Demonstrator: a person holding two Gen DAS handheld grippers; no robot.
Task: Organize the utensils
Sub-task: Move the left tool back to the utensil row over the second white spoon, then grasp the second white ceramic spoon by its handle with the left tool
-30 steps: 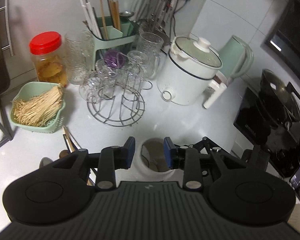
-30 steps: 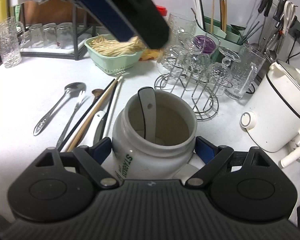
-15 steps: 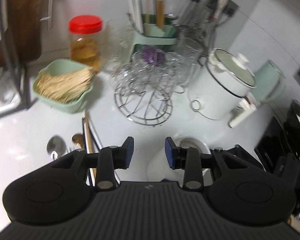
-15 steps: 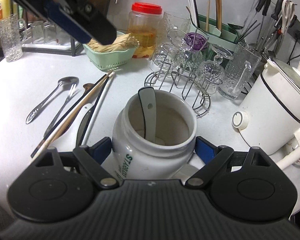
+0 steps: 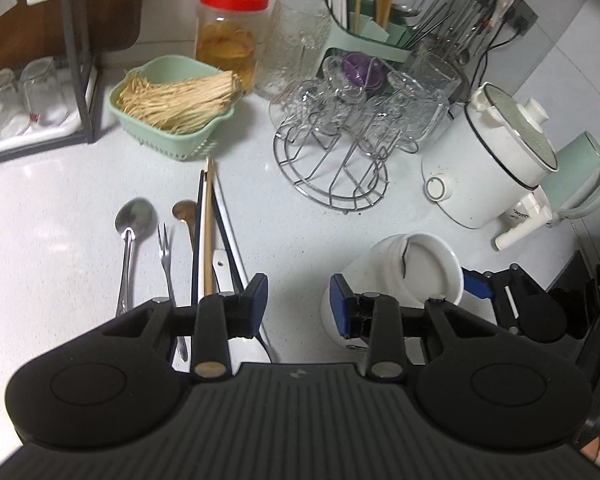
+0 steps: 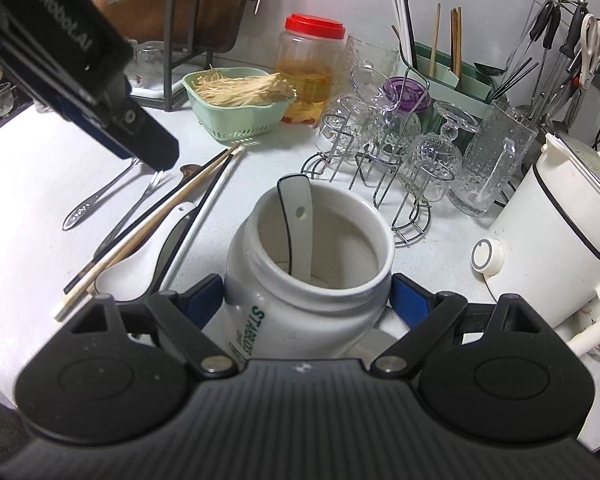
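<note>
My right gripper (image 6: 306,296) is shut on a white ceramic jar (image 6: 312,280) with green lettering; a white ceramic spoon (image 6: 298,224) stands inside it. The jar also shows in the left wrist view (image 5: 404,280). My left gripper (image 5: 298,304) is open and empty, hovering above the counter left of the jar. On the counter lie chopsticks (image 5: 208,232), a metal spoon (image 5: 130,232), a small fork (image 5: 165,256), a brown spoon (image 5: 185,214) and a white ceramic spoon (image 6: 140,256).
A green basket of noodles (image 5: 172,104), a red-lidded jar (image 5: 230,32), a wire rack of glasses (image 5: 348,128), a green utensil holder (image 5: 372,36), a white electric pot (image 5: 496,160) and a mint kettle (image 5: 580,176) line the back. A shelf with glasses (image 5: 24,100) stands at left.
My left gripper has moved from over the jar to the left, above the loose utensils. The right gripper keeps hold of the jar.
</note>
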